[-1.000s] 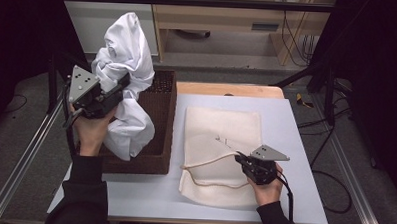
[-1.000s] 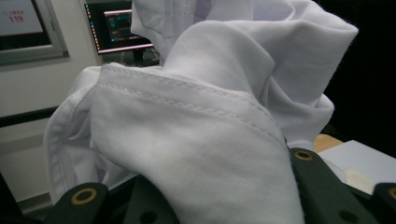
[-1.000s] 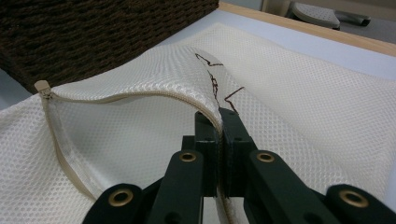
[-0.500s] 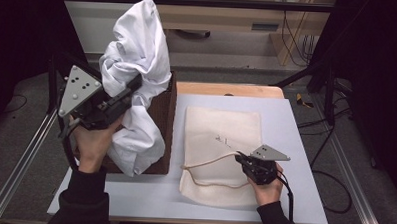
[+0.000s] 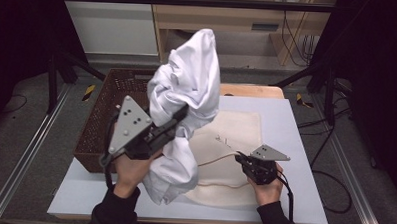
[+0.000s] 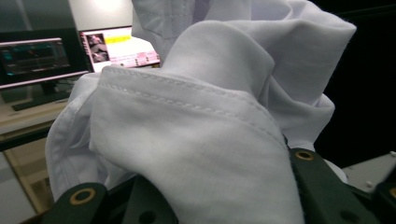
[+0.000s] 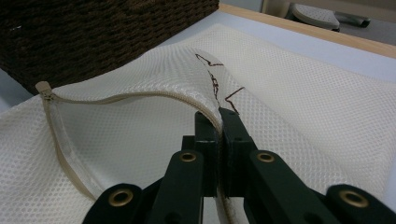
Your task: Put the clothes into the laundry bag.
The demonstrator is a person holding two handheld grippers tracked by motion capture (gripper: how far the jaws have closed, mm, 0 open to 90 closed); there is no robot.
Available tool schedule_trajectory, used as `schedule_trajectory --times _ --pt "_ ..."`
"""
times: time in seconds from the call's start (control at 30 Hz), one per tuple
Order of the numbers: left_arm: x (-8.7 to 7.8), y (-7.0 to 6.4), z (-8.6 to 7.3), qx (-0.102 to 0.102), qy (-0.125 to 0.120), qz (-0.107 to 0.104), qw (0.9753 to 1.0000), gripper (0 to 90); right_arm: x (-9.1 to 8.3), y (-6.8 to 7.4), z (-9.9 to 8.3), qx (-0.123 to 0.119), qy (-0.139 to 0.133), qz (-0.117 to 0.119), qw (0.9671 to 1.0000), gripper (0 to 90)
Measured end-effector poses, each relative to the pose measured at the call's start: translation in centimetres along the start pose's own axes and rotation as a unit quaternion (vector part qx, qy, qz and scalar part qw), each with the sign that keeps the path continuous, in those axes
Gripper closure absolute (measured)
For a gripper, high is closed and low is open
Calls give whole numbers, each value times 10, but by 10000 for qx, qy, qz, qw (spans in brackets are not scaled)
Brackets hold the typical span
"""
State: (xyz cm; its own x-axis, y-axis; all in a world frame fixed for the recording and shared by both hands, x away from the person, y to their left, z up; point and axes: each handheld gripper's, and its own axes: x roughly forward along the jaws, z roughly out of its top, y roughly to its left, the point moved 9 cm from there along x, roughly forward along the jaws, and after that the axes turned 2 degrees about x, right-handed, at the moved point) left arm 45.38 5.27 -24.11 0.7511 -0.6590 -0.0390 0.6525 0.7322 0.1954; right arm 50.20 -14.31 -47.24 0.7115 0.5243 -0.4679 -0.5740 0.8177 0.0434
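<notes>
White rectangular table [image 5: 295, 145], bearing a dark brown woven basket [image 5: 103, 123] at its left edge and a flat cream mesh laundry bag [image 5: 235, 138] across its middle. Crumpled white cotton garment [image 5: 189, 91] clear of the basket, hanging in the air over the table between basket and bag, lower folds trailing down near the bag's left edge. In the left gripper view, stitched hems of the garment [image 6: 196, 140] bunched right over the jaws. Left gripper [image 5: 173, 123] clamped on a thick fold of that garment, jaws held apart only by the cloth. Right gripper [image 5: 241, 157] low at the near edge of the bag, jaws pressed tight together on the upper lip of the beige zipper opening [image 7: 140, 95], lifting it so the mouth gapes toward the basket. By judgement, roughly halfway: garment out of the basket, bag mouth held ready; left to do, feeding the cloth in through the opening and closing the zipper.
</notes>
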Motion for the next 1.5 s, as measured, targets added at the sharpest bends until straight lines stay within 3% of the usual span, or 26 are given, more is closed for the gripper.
schedule_trajectory --times 0.13,0.33,0.4,0.53,0.67,0.83,0.97,1.03,1.07,1.27,1.37,1.5 --pt "9 -22 -17 -10 148 -220 9996 659 0 -1 0 -1 -12 3 10000 871" --pt "10 -40 -43 -105 290 -416 9987 659 0 -1 0 9 -18 -8 10000 872" --pt "9 -47 -55 -184 389 -498 9978 658 1 -2 1 25 -19 -9 10000 872" --pt "6 -57 -79 -155 577 -537 9968 657 3 -1 0 60 -3 -21 10000 872" --pt "4 -67 -104 -331 765 -695 9941 657 5 -2 -1 61 35 -55 10000 873" --pt "1 -84 -137 -426 1052 -960 9889 655 8 -5 -2 99 57 -88 9999 873" --pt "-3 -98 -167 -566 1283 -1189 9830 655 10 -8 -4 150 93 -144 9997 873" --pt "-8 -109 -185 -656 1426 -1360 9782 655 10 -10 -5 152 101 -167 9997 873" --pt "-8 -109 -185 -656 1426 -1360 9782 655 10 -10 -5 152 101 -167 9997 873" --pt "-21 -125 -203 -525 1691 -1551 9719 653 12 -12 -5 184 118 -207 9995 872" --pt "-27 -132 -210 -377 1823 -1686 9679 651 12 -12 -5 192 110 -225 9995 872" --pt "-33 -140 -223 -413 2005 -1879 9606 651 11 -13 -4 184 70 -227 9996 872"
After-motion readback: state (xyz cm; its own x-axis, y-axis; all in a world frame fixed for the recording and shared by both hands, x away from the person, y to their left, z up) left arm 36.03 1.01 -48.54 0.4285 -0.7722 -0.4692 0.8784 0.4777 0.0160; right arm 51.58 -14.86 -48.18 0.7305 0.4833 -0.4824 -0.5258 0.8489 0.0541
